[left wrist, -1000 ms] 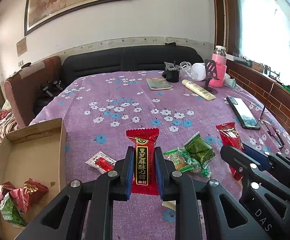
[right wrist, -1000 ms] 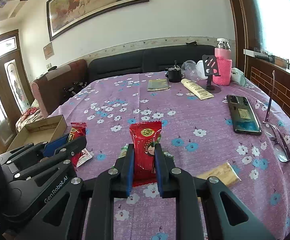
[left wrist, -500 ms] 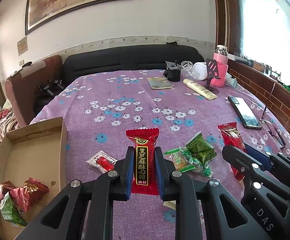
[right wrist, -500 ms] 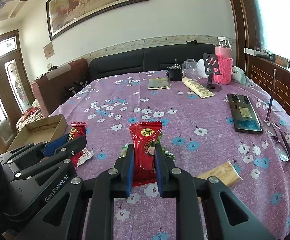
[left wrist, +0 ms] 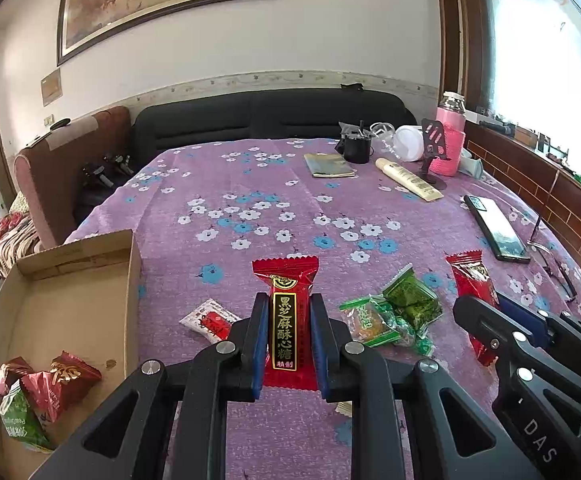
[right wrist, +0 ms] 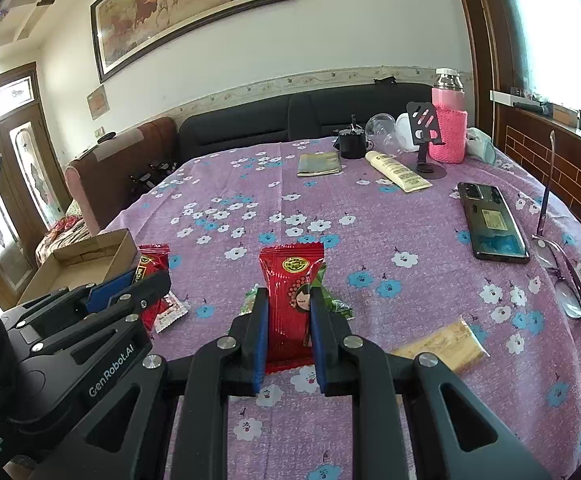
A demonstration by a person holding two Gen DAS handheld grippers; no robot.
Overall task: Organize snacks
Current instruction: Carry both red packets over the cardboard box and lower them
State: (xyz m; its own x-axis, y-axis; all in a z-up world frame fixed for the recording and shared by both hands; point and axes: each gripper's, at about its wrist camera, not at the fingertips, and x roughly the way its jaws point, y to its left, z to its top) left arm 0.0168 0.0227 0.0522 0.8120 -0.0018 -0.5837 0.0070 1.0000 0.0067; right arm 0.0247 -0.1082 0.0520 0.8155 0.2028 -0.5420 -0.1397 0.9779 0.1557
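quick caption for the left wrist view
Left gripper clamps a red candy packet beside the cardboard box; loose snacks on purple cloth.

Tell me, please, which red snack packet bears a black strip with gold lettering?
The red packet clamped in the left gripper; the right gripper's packet shows a cartoon face instead.

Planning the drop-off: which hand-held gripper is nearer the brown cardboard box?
Left. The left hand-held gripper is just beside the brown cardboard box; the right hand-held gripper is on the left one's far side.
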